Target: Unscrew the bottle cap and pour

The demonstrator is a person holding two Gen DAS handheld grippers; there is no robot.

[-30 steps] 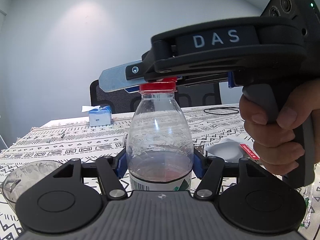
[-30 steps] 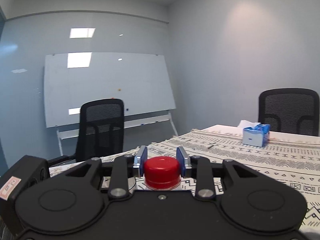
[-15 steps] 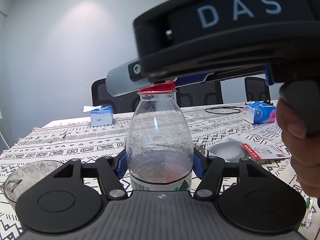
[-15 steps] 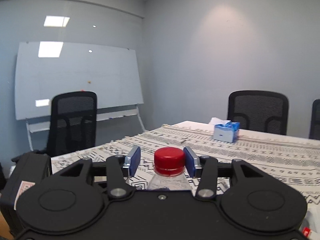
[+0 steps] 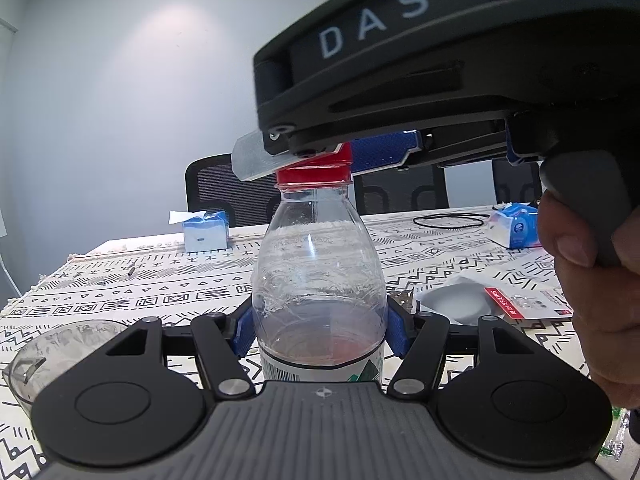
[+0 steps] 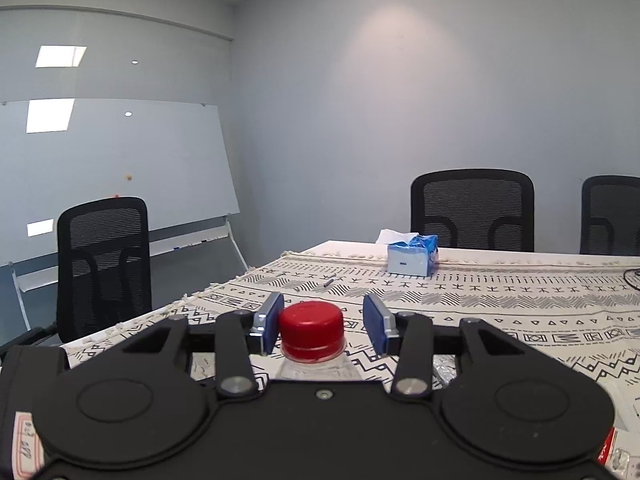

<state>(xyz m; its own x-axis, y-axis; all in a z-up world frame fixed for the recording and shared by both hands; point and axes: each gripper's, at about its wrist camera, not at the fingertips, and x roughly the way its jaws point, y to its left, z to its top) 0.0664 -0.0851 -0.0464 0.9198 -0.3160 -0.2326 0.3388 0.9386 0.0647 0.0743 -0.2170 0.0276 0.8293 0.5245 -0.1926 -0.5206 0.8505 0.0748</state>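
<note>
Looking along the left wrist view first: the left gripper has its jaws closed on the lower body of the clear bottle, blue pads pressed to both sides just above the label. The bottle stands upright at frame centre on the patterned worktop, with a shallow layer of reddish liquid at the bottom. Its red cap is on the neck. The right gripper comes in from the upper right, marked "DAS", its grey finger and blue pad level with the cap; a hand at the right edge holds its grip. A clear cup sits at lower left, beside the left gripper's body. A blue tissue box is at the far edge of the worktop, left of centre; a second tissue pack and a black cable loop lie at right, with a packet nearer. Right wrist view: the right gripper has its jaws set moderately wide around the red cap; the left pad is just beside or touching the cap, the right pad stands clear with a visible gap. The bottle neck shows just below. The tissue box sits further back, right of centre. Black chairs stand behind the worktop, and a whiteboard stands at left.
</note>
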